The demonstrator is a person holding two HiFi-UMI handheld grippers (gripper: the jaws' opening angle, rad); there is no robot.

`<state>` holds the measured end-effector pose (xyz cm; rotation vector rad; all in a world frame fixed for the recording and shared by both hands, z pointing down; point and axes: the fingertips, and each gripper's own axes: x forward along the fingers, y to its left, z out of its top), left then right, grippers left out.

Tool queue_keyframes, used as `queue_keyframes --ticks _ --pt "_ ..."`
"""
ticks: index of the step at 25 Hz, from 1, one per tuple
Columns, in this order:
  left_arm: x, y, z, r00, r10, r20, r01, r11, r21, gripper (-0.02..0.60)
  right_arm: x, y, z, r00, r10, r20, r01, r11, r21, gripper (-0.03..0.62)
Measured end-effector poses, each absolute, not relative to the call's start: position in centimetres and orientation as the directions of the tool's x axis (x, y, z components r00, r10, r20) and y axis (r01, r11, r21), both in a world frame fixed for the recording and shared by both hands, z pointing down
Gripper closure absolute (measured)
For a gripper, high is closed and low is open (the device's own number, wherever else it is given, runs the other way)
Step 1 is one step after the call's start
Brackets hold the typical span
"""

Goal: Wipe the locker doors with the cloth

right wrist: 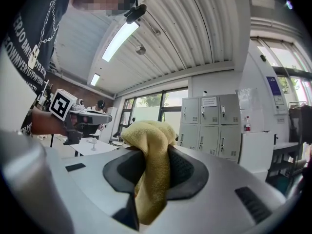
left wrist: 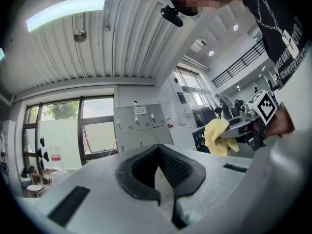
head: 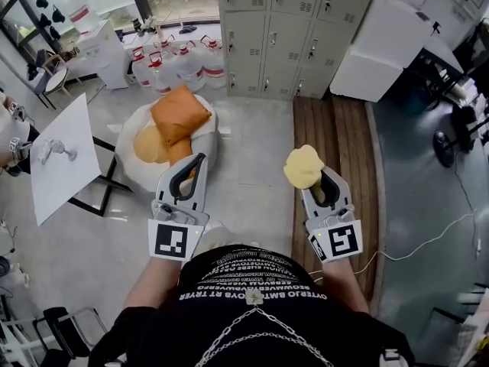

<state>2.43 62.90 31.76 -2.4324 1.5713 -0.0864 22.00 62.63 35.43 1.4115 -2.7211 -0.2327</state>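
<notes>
- Yellow cloth [head: 304,167] sits bunched between the jaws of the right gripper [head: 318,183], which are clamped on it. In the right gripper view a fold of it hangs down between the pads.
- The left gripper [head: 192,173] has its jaws pressed together with nothing between them.
- The grey locker doors [head: 279,33] stand at the far wall, well apart from both grippers.
- The step in hand looks like the approach: the cloth is gripped, but no door is touched yet.
- The next move calls for closing on the lockers and pressing the bunched cloth flat against a door, with the grip kept firm.
</notes>
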Motion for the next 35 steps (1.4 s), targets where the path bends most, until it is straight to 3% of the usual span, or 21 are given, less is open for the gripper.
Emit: queue_keyframes --ticks 15,35 --pt "-0.3 61.5 33.3 0.433 -0.900 -0.057 -0.884 -0.411 -0.224 0.576 20.4 60.6 37.1 -0.546 -0.838 0.014 -0.832 0.544 0.107 0.484" --pt "-5.0 48.3 34.5 0.536 -0.843 -0.049 -0.831 -0.516 -0.209 0.575 14.7 49.0 37.5 -0.488 -0.872 0.040 -0.871 0.489 0.050 0.484"
